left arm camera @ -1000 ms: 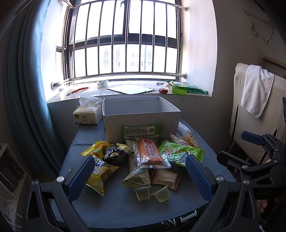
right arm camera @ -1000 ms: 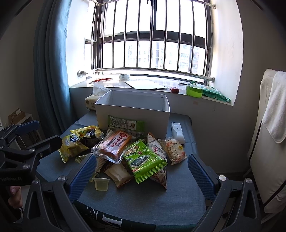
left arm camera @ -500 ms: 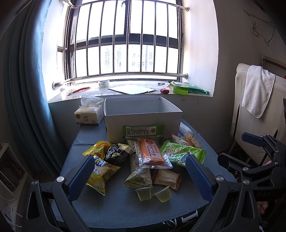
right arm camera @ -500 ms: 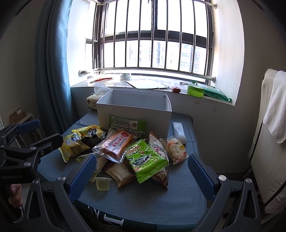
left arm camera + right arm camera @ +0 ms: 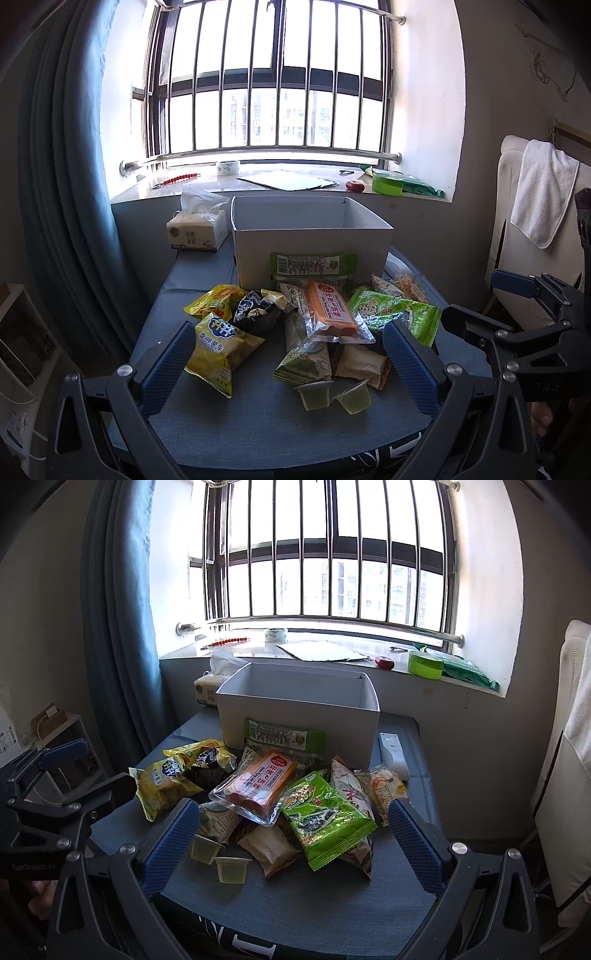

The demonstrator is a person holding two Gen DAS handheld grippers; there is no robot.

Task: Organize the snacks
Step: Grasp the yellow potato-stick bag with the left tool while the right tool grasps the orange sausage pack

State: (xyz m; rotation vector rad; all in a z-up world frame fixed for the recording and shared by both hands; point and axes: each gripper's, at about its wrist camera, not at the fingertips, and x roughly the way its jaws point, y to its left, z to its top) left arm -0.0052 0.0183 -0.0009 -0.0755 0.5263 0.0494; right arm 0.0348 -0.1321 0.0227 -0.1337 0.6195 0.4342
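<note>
Both grippers have black frames with silver screws and ribbed blue fingers [image 5: 168,363], one marked GenRobot.AI.

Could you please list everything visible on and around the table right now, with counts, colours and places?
Box: one, white, open, back of table.
Table: one, blue-grey cloth top.
Snack packets: about ten, yellow, green, orange, tan, piled in front of the box.
Jelly cups: two, pale green, nearest edge of the pile.
Tissue pack: one, cream, left of the box.
Remote: one, white, right of the box.
Tape roll: one, on the sill.
Green tub: one, on the sill.
Towel: one, white, over a chair.
Left tool: open, above the pile.
Right tool: open, above the pile.
</note>
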